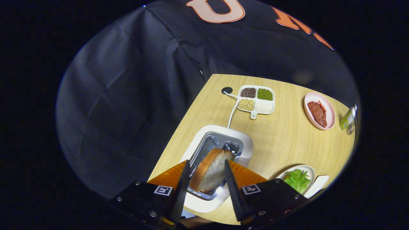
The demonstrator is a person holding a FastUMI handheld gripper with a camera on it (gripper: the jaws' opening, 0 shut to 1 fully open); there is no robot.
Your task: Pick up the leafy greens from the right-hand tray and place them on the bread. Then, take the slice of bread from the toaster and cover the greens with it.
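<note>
A slice of bread point(211, 171) with a brown crust stands on edge between my fingers, right over the slots of the white toaster point(246, 143). My gripper point(207, 163) is shut on the slice, one finger pressing each flat side. I cannot tell whether its lower edge still sits in the slot. Leafy greens point(297, 180) lie on a white plate point(308, 169) on the wooden table, just right of my right finger. What lies under the greens is hidden.
Beyond the toaster, its white cord point(232, 113) runs to a hole in the table. A white divided dish point(265, 108) of beans and a pink plate point(330, 115) with meat sit farther back. A green bottle point(347, 118) stands at the far right.
</note>
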